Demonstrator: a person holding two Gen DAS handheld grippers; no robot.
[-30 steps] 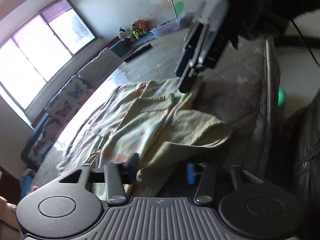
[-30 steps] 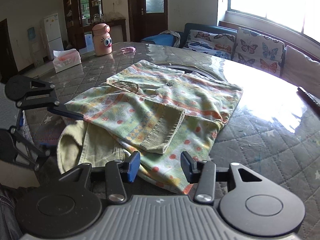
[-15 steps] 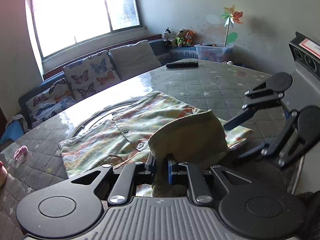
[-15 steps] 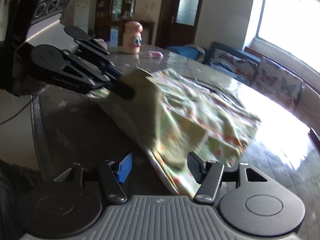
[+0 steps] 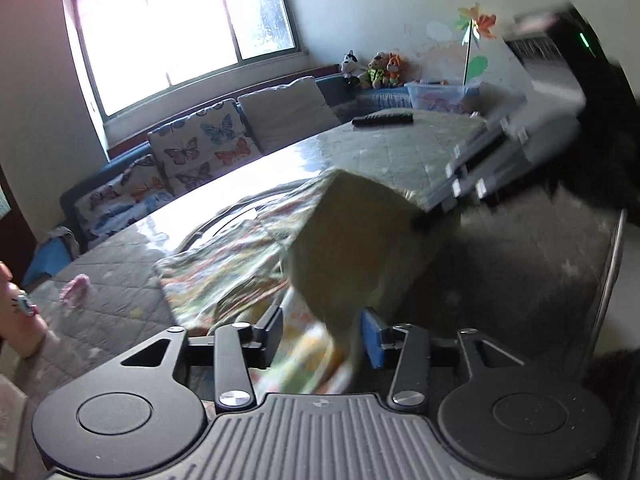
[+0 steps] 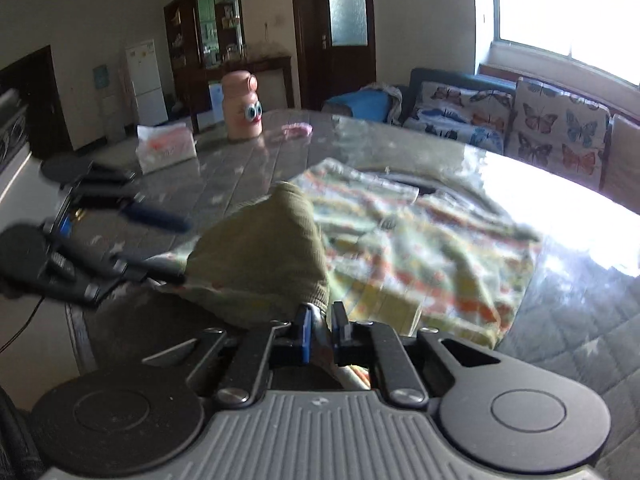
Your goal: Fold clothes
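Note:
A pale green cardigan (image 6: 420, 248) with orange dots lies on the grey quilted table (image 6: 224, 184). Its near part is lifted into a peak that shows the olive inner side (image 5: 352, 240). My right gripper (image 6: 320, 330) is closing and pinches the ribbed hem of that lifted part. From the left wrist camera it is a blur at the peak's right edge (image 5: 430, 216). My left gripper (image 5: 324, 334) is opening. Cloth hangs between its spread fingers, and the pads do not press on it. In the right wrist view it sits left of the peak (image 6: 180, 250).
A black remote (image 5: 382, 119) lies at the table's far side. A pink bottle with eyes (image 6: 242, 114), a tissue pack (image 6: 164, 148) and a small pink item (image 6: 296, 130) stand beyond the cardigan. Butterfly cushions (image 5: 200, 152) line the sofa. The table's rim (image 5: 612, 276) is close by.
Half a second ago the left gripper was shut on the hem and the right stood open. Now the right pinches the hem, the left jaws have parted, and the fold stands higher.

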